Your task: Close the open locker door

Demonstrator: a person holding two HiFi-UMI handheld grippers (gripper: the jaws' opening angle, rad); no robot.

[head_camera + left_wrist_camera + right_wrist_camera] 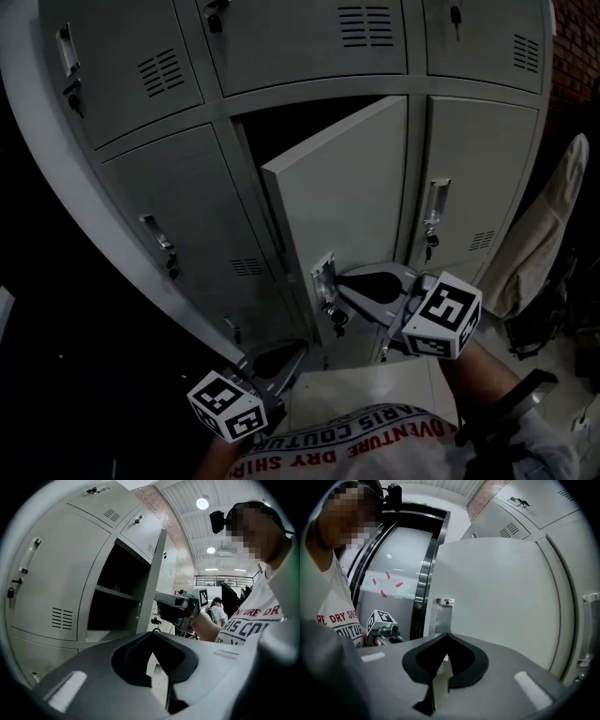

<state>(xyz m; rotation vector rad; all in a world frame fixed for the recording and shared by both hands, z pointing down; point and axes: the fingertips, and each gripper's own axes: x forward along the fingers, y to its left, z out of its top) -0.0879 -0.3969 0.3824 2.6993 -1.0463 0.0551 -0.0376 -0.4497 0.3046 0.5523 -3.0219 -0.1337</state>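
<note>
The open locker door (347, 187) stands ajar in the middle of the grey locker bank, swung out towards me. Its metal handle plate (324, 279) has a key hanging below it. My right gripper (343, 277) is shut, empty, with its tips against that handle plate on the door's outer face. In the right gripper view the handle (443, 615) rises just beyond the closed tips (446, 635), with the door panel (501, 588) behind. My left gripper (300, 351) is shut and empty, low near my body, pointing at the door's edge (153, 581).
The neighbouring lockers (187, 216) are closed, with keys in their locks. Inside the open locker is a shelf (117, 594). A beige cloth (548, 234) hangs at the right beside the last locker. In the right gripper view, glass doors (398, 573) stand behind me.
</note>
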